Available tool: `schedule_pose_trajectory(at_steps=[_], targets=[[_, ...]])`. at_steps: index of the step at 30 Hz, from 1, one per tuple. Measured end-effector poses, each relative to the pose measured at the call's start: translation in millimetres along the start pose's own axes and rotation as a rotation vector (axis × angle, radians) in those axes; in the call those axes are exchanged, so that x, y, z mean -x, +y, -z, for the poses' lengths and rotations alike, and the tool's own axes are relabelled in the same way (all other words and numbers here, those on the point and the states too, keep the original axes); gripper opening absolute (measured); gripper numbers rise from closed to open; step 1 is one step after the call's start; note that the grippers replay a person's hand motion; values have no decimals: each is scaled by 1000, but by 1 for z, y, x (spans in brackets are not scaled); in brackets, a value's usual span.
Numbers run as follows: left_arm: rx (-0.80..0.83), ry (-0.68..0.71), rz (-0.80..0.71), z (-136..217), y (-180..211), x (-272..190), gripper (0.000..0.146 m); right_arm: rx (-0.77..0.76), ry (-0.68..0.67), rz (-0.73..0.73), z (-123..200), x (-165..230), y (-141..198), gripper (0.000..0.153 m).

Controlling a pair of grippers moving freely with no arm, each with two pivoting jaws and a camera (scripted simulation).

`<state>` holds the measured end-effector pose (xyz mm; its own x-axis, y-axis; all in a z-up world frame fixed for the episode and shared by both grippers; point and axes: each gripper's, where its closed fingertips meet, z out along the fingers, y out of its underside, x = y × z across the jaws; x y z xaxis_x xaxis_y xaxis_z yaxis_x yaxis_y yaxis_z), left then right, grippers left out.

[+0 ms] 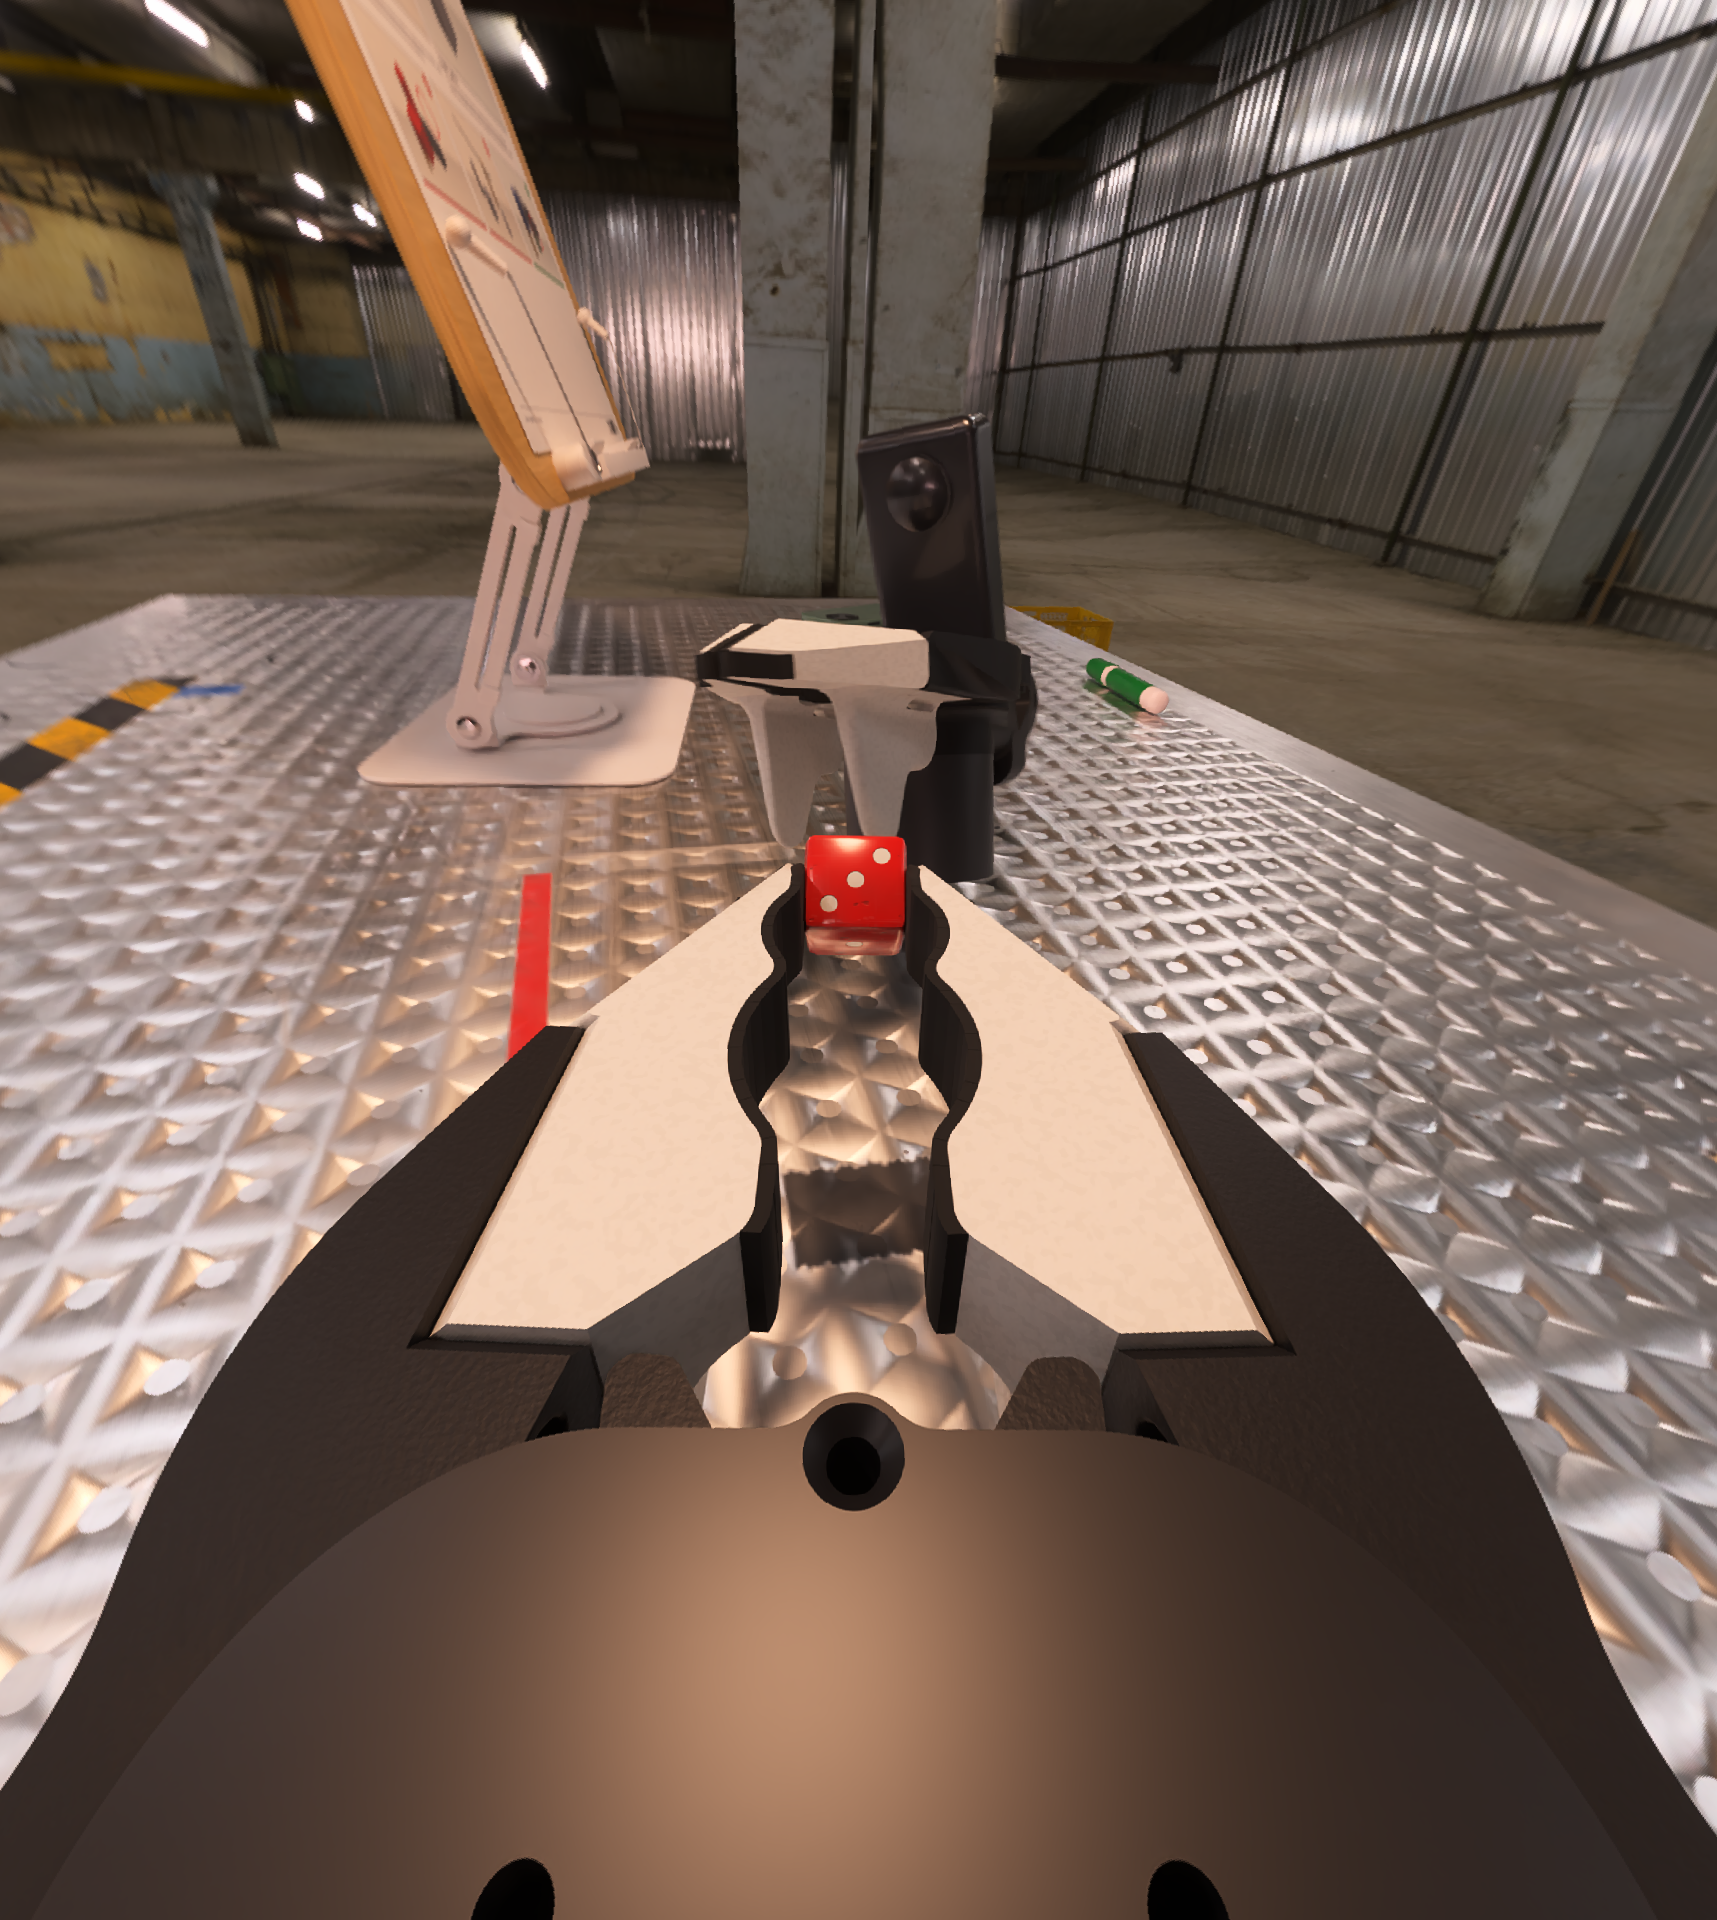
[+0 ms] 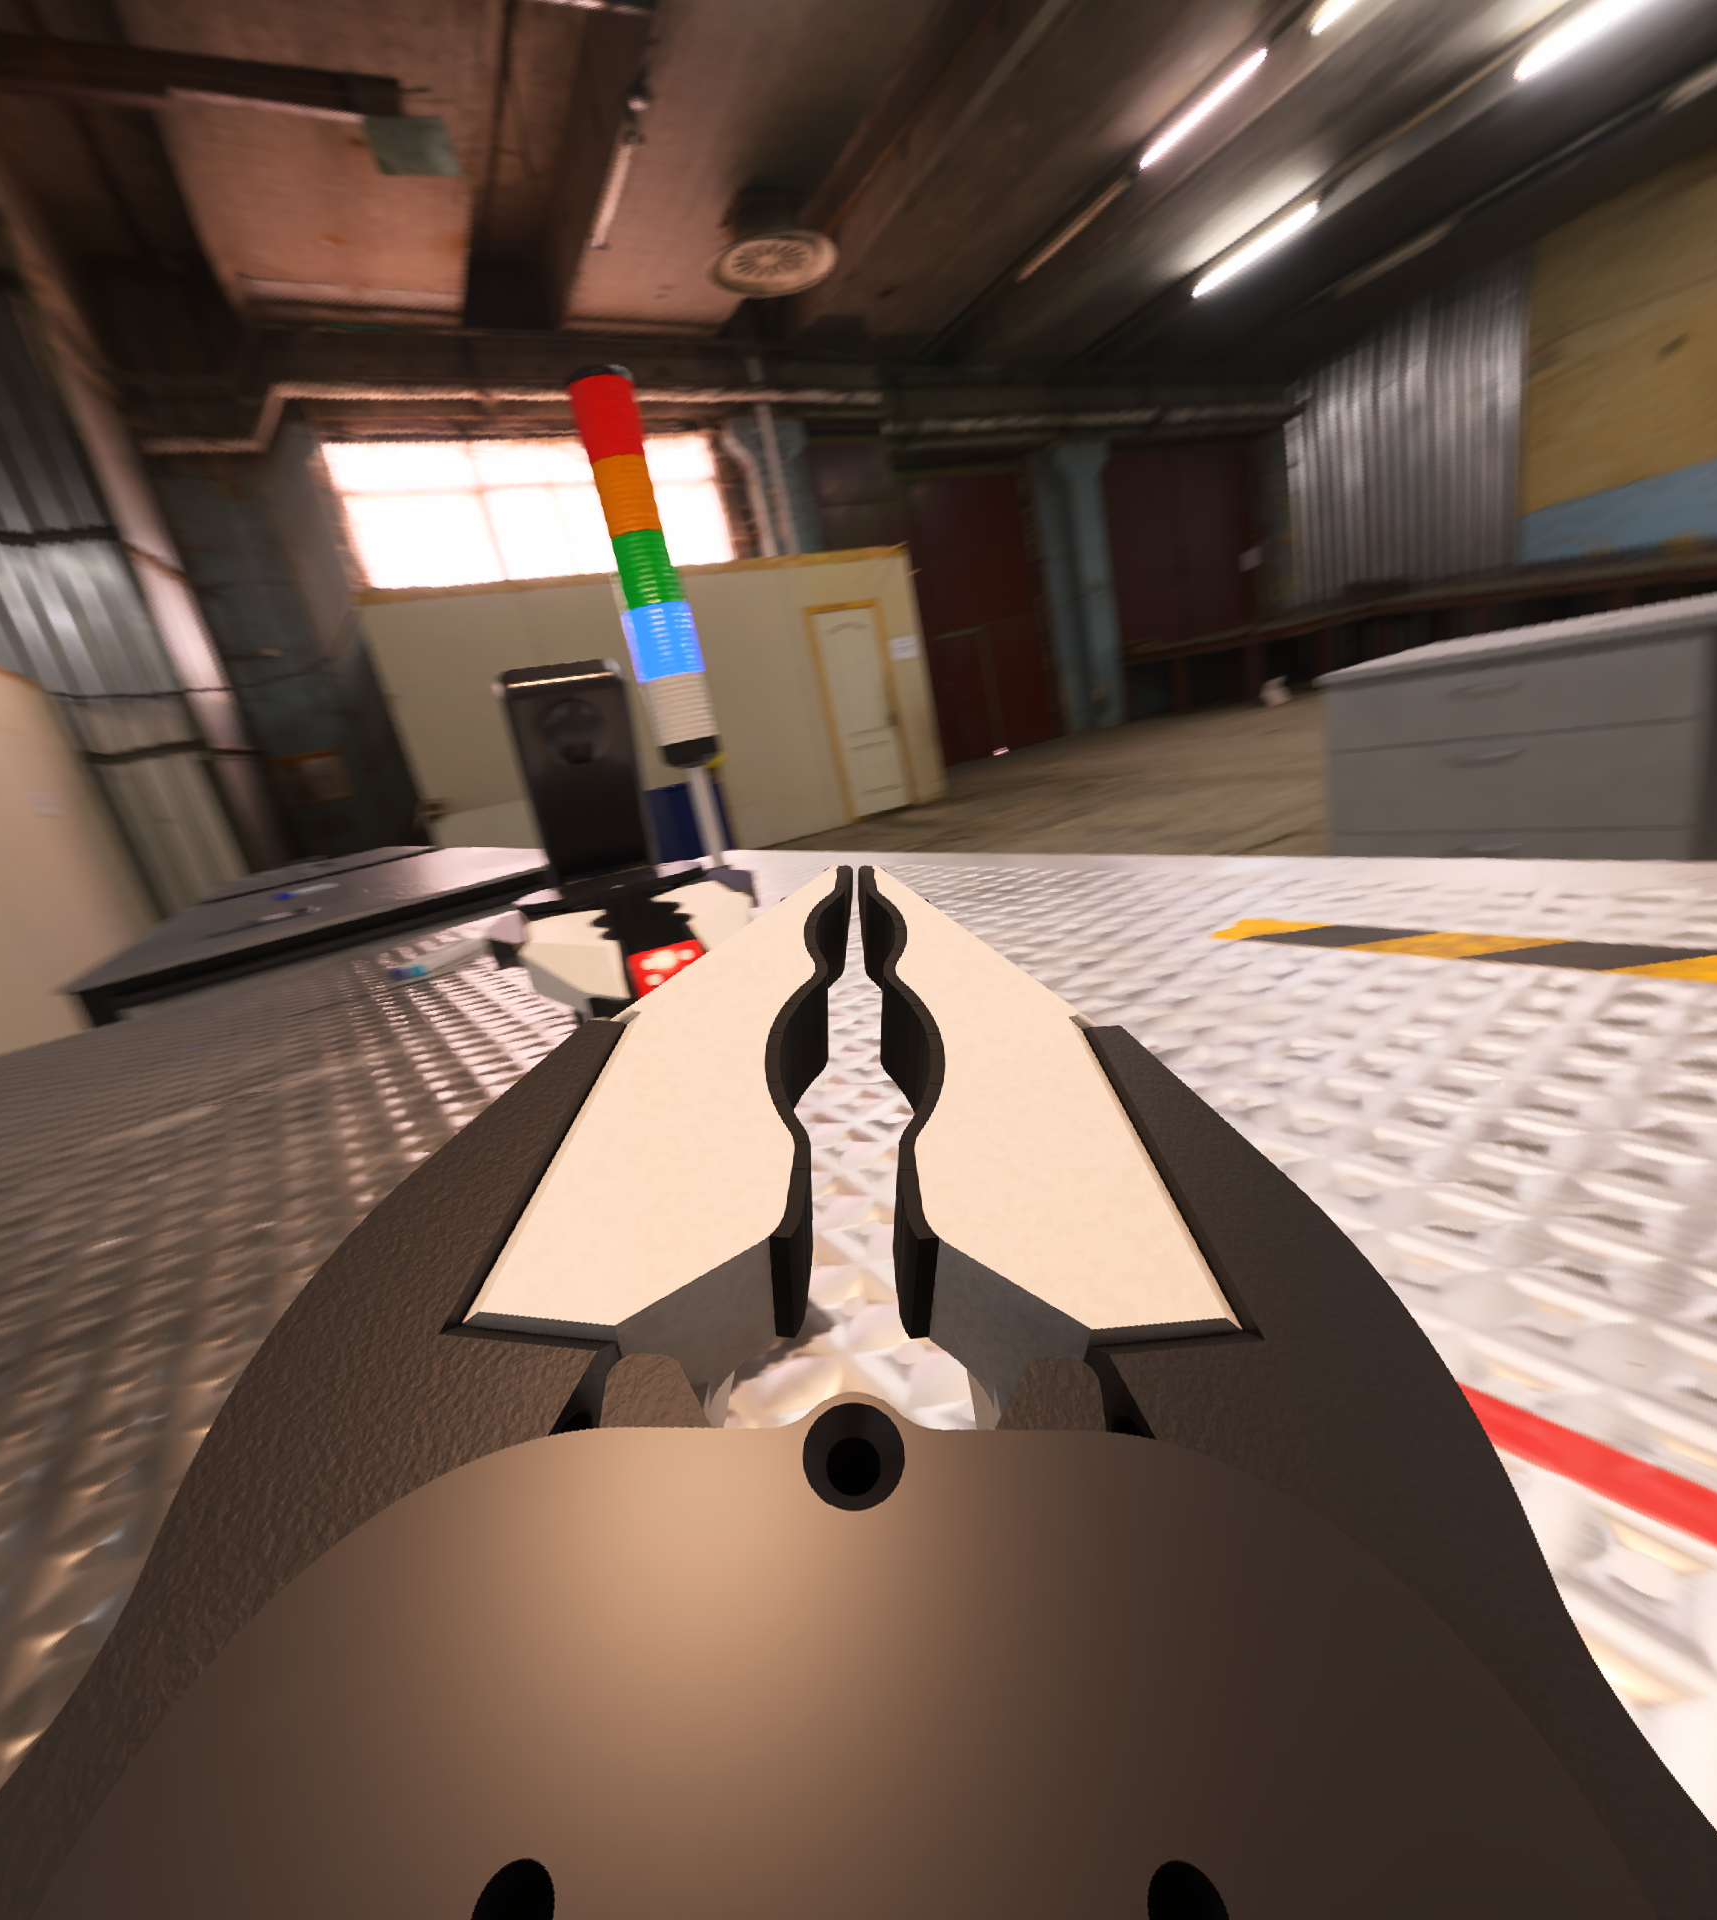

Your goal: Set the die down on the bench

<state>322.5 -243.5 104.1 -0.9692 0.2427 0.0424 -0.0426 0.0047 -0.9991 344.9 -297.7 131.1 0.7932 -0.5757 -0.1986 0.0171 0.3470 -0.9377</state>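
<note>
Left wrist view first: the left gripper (image 1: 855,896) has the red die (image 1: 855,883) pinched between its very fingertips, jaws parted only by the die's width. A faint red reflection sits right under the die on the embossed metal bench (image 1: 210,1091), so I'd judge it almost down, though I cannot tell whether it is touching. To do this well, I'd lower it straight until the bottom face lies flat, then open the fingers evenly so neither side drags or tips it.

Just beyond the fingertips stands the right gripper (image 1: 833,717), pointing back, so there is little room forward. A red tape strip (image 1: 530,961) lies left of the left finger, a white tablet stand (image 1: 532,717) farther ahead on the left, and a green marker (image 1: 1126,686) far ahead to the right near the bench edge. Pulling straight back looks the clearest way out.

Right wrist view: the right gripper (image 2: 854,878) holds nothing, its tips nearly together with a thin slit between. The die (image 2: 665,964) shows just left of its left finger, in the other gripper's (image 2: 625,951) tips. A signal tower (image 2: 641,561) stands beyond them. Bare bench lies ahead and right, out to a yellow-black stripe (image 2: 1519,951).
</note>
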Motion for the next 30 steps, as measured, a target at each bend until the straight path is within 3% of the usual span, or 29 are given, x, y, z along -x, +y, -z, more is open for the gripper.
schedule_pose_trajectory(at_steps=[7, 11, 16, 21, 24, 30], targets=[[-38, -66, -101, 11, -5, -4, 18, -25, 283, 328, 13, -15, -12, 1], [-53, -124, -37, 25, -6, -17, 18, -19, 473, 532, 26, -20, -21, 1], [209, -93, 6, 41, 26, -56, 18, 68, 628, 762, 31, -18, -20, 1], [468, -8, -25, 47, 61, -86, 18, 145, 791, 899, 44, -24, -21, 1], [531, 30, -71, 40, 71, -94, 18, 204, 888, 981, 53, -32, -22, 1], [595, 77, -11, 39, 80, -96, 18, 282, 1025, 1026, 66, -53, -25, 1]])
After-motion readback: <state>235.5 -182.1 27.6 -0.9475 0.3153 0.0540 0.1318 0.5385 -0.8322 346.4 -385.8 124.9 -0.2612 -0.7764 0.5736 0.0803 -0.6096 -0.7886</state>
